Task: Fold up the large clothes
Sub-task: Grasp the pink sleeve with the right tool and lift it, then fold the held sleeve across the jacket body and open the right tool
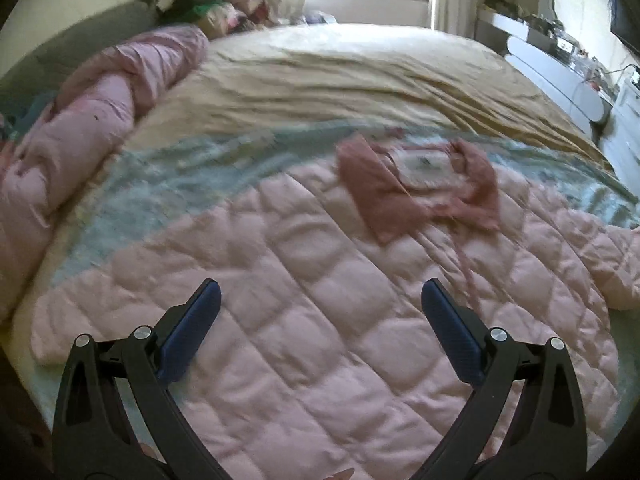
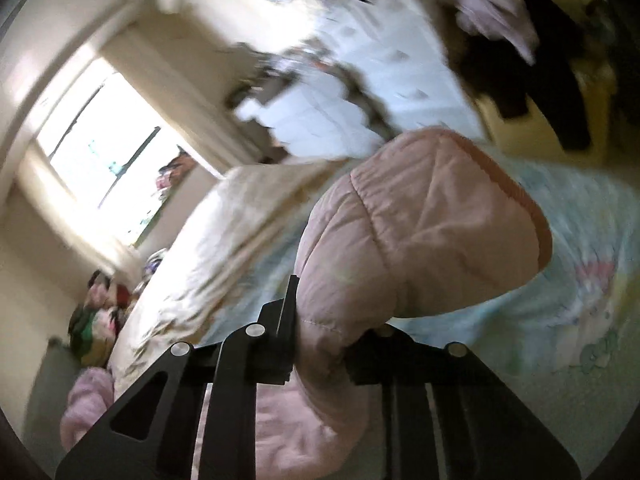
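A large pink quilted jacket (image 1: 300, 248) lies spread on the bed, its darker pink collar (image 1: 400, 196) toward the far side. My left gripper (image 1: 320, 286) hovers above the jacket's body, open, with nothing between its blue-padded fingers. In the right wrist view a puffy end of the jacket (image 2: 420, 220) with a darker pink trim bulges up from between the black fingers. My right gripper (image 2: 324, 332) is shut on that fabric, lifted off the bed. The view is blurred and the fingertips are hidden by the cloth.
A light blue printed sheet (image 1: 160, 184) and a beige blanket (image 1: 320, 72) cover the bed. A rolled pink quilt (image 1: 100, 100) lies along its left edge, with soft toys (image 1: 224, 12) at the far corner. White furniture (image 1: 560, 80) stands along the right side.
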`<state>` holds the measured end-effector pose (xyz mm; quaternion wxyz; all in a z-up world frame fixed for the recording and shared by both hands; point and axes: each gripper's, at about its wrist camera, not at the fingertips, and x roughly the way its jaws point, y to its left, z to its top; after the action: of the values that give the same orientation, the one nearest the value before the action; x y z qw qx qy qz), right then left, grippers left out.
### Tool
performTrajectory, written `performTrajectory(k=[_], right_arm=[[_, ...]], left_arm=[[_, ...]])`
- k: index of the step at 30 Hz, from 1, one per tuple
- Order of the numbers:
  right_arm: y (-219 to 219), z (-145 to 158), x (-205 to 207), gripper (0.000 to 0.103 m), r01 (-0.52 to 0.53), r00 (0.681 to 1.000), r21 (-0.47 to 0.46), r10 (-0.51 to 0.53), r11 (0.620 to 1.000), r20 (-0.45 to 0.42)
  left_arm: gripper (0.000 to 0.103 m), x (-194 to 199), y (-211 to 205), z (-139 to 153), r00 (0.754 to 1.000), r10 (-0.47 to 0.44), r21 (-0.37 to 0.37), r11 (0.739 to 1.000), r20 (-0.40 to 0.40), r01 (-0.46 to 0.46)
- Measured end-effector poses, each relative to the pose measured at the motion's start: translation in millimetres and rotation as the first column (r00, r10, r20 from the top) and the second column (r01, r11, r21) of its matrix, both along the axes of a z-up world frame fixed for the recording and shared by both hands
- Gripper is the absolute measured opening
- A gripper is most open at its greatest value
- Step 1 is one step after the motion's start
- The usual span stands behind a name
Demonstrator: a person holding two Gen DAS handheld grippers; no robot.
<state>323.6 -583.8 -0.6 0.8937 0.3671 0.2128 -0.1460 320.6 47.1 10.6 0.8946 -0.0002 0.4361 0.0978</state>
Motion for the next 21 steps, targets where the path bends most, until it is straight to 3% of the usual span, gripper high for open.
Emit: performTrajectory(k=[7, 14, 21], right_arm=[[92, 72, 17, 0.017, -0.143, 0.983, -0.160, 0.159, 0.977, 0.089], [161, 95, 36, 0.016, -0.221, 0.966, -0.216, 0.244, 0.951, 0.086], [224, 101, 47, 0.016, -0.280, 0.950, -0.236, 0.304, 0.931, 0.073]], left_arm=[[0.094, 2, 42, 14, 0.997, 0.033, -0.041, 0.999, 0.067, -0.030], [0.094, -5, 63, 3, 0.998, 0.017, -0.056, 0.998, 0.063, -0.014], [0.094, -18, 88, 14, 0.993, 0.021, -0.149, 0.989, 0.116, -0.004]])
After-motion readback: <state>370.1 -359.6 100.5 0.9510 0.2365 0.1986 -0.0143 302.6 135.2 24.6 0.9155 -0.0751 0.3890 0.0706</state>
